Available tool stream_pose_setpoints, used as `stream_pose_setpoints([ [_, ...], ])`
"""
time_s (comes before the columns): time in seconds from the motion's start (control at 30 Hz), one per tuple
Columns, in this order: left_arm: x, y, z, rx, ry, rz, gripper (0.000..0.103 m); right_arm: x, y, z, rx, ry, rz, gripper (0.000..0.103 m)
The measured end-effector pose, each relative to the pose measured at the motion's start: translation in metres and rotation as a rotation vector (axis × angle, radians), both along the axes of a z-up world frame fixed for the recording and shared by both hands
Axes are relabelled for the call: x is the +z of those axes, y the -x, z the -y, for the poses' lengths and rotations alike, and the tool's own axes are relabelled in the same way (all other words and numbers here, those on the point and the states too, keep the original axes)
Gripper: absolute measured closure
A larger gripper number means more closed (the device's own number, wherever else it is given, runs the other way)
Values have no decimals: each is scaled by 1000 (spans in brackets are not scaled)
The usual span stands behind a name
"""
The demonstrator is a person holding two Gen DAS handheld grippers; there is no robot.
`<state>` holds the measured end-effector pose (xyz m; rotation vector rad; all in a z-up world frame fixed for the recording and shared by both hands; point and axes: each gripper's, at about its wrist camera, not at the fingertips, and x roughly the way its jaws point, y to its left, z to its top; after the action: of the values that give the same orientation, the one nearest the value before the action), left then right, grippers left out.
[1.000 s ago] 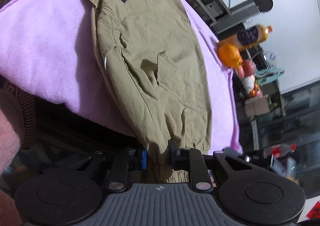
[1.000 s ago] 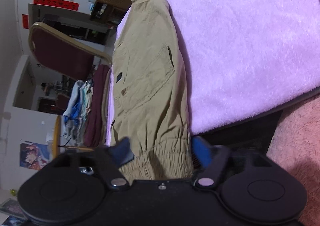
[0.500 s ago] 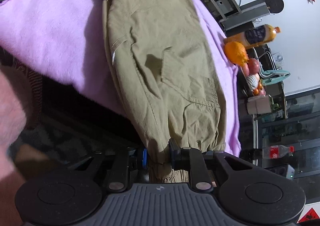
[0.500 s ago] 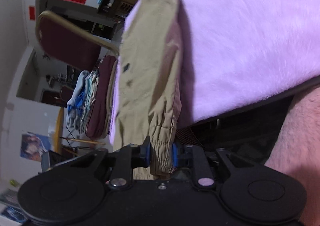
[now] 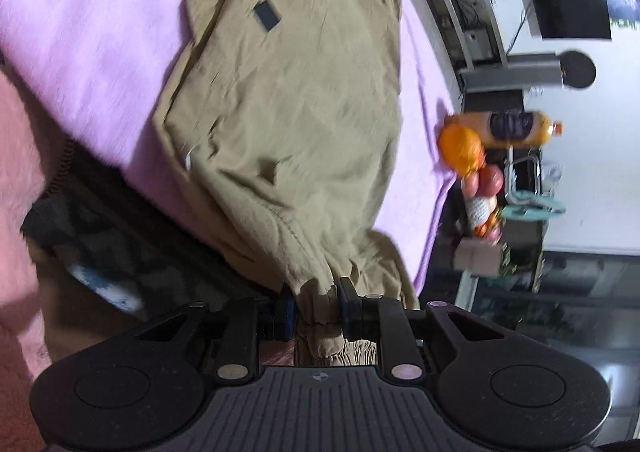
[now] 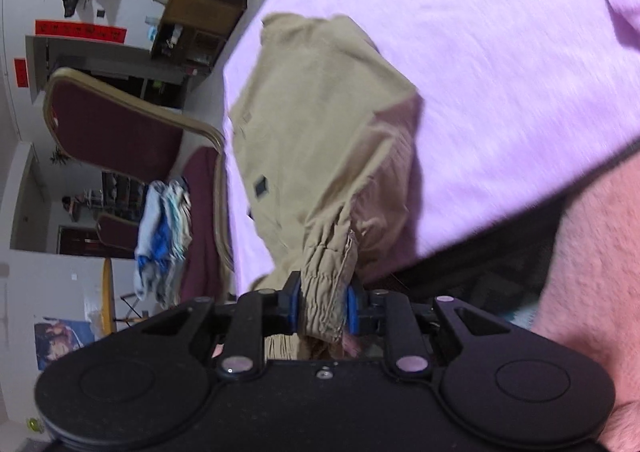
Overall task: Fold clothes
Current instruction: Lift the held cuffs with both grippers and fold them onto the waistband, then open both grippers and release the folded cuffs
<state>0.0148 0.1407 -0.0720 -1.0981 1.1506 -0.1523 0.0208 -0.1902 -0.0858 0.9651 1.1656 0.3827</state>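
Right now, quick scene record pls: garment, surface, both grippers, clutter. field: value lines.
garment: khaki trousers, folded lengthwise, cuffed leg ends lifted toward the cameras
surface: purple blanket
left gripper: shut on a bunched leg cuff
right gripper: shut on an elastic cuff
beyond the far edge: orange drink bottle, fruit in net bags
side of table: maroon chair with a pile of clothes on its seat
image quality: motion blur in both views

Khaki trousers (image 5: 288,123) on lilac blanket (image 5: 100,35); maroon, gold-framed chair (image 6: 116,131).
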Motion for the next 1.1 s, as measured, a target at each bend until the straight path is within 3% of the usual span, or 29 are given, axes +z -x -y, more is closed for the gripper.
stream_pose_setpoints([
  [0.13,27,-15,-3,-24,-123,37,68,17,-21,-8,-15,2,27,81],
  [0.27,57,-30,-10,-38,-298,172,66,26,-51,-21,-44,7,45,79],
  [0.3,63,-36,-13,-30,-333,214,62,27,-62,-26,-52,10,50,77],
  [0.37,74,-49,-18,-1,-409,256,61,28,-91,-39,-56,22,57,69],
  [0.43,85,-48,-27,49,-470,287,61,31,-114,-48,-27,50,74,45],
  [0.47,89,-44,-32,64,-487,311,59,35,-113,-44,-20,71,100,44],
  [0.53,93,-38,-41,89,-515,349,53,43,-112,-36,-5,114,152,31],
  [0.63,74,-38,-50,91,-548,297,53,56,-109,-23,18,178,230,28],
  [0.77,35,-39,-52,69,-527,200,54,73,-106,-7,48,264,334,28],
  [0.87,11,-35,-35,-4,-520,221,63,66,-109,3,88,320,356,36],
  [0.93,4,-39,-17,-81,-615,228,72,47,-114,7,125,347,328,42],
  [1.1,-20,-68,16,-216,-888,210,72,-15,-131,14,131,339,227,43],
])
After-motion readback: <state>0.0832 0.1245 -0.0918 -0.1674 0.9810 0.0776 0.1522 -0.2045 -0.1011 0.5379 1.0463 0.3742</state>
